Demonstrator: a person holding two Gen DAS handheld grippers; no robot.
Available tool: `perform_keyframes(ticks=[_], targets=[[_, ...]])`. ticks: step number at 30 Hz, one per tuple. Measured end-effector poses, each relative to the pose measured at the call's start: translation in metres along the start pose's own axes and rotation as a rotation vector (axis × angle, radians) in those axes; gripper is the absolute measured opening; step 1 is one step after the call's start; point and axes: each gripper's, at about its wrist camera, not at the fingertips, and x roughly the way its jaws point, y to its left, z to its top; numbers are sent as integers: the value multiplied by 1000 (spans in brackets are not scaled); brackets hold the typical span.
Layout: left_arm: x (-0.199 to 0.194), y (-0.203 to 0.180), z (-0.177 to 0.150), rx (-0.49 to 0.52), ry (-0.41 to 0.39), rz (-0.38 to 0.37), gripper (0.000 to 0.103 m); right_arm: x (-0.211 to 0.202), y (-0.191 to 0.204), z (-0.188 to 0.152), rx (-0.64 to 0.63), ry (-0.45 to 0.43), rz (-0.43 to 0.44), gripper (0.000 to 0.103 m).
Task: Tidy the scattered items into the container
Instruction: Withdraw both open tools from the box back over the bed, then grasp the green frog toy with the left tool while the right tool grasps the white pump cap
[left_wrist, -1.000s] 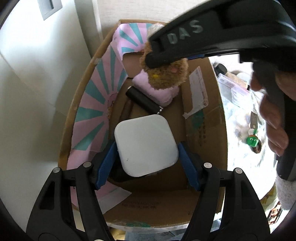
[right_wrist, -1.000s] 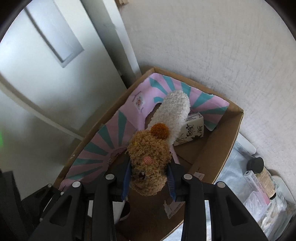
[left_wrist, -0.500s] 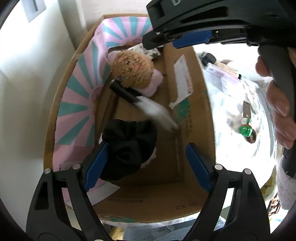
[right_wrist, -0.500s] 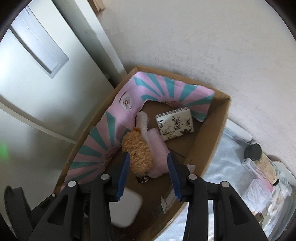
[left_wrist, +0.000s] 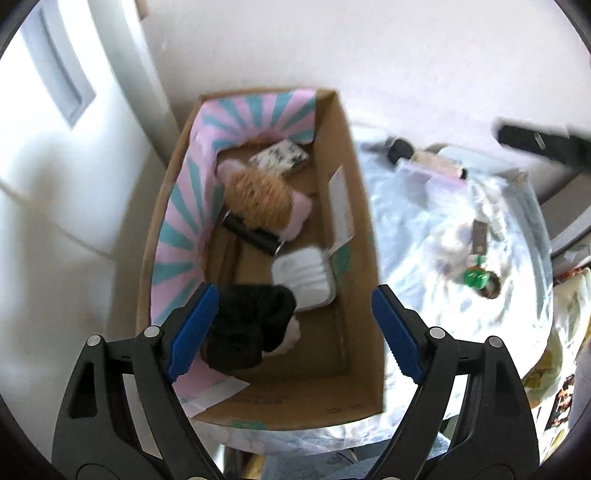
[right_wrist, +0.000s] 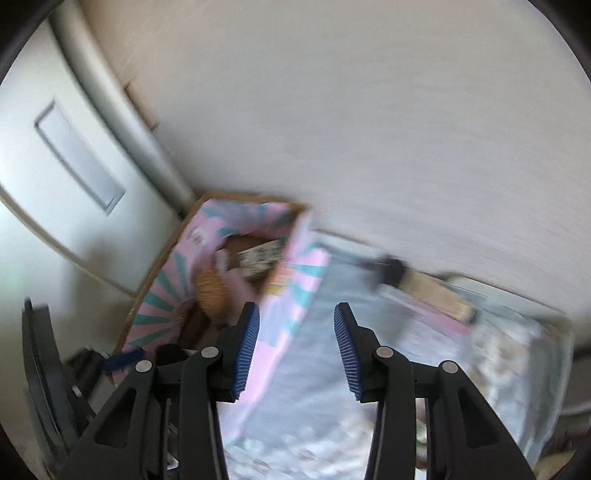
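An open cardboard box (left_wrist: 364, 350) with a pink and teal liner stands against the wall. In it lie a brown-headed plush toy (left_wrist: 258, 195), a black cylinder (left_wrist: 251, 234), a white square case (left_wrist: 304, 278), a black cloth (left_wrist: 247, 325) and a tissue pack (left_wrist: 279, 157). My left gripper (left_wrist: 295, 295) hangs open above the box's near end with nothing between its pads. Over the table just right of the box, my right gripper (right_wrist: 295, 314) is open and holds nothing. The right wrist view is blurred; the box (right_wrist: 173, 273) and plush toy (right_wrist: 212, 291) show at its left.
Right of the box, a table under clear plastic sheet (left_wrist: 424, 236) carries a small green toy (left_wrist: 474, 277), a brown bottle with a black cap (left_wrist: 424, 158) and a small flat piece (left_wrist: 480, 236). A white wall runs behind, a white door to the left.
My left gripper opened and the white case dropped into the box. My right gripper let the plush toy go into the box, then swung right over the table. Both rose.
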Motion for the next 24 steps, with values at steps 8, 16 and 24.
perform_keyframes(ticks=[8, 16, 24], targets=[[-22, -50, 31, 90, -48, -60, 91, -59, -98, -64, 195, -13, -159, 39], [9, -130, 23, 249, 6, -136, 92, -53, -146, -126, 348, 51, -174, 39], [66, -182, 12, 239, 88, -229, 92, -33, -177, -143, 359, 63, -155, 39]])
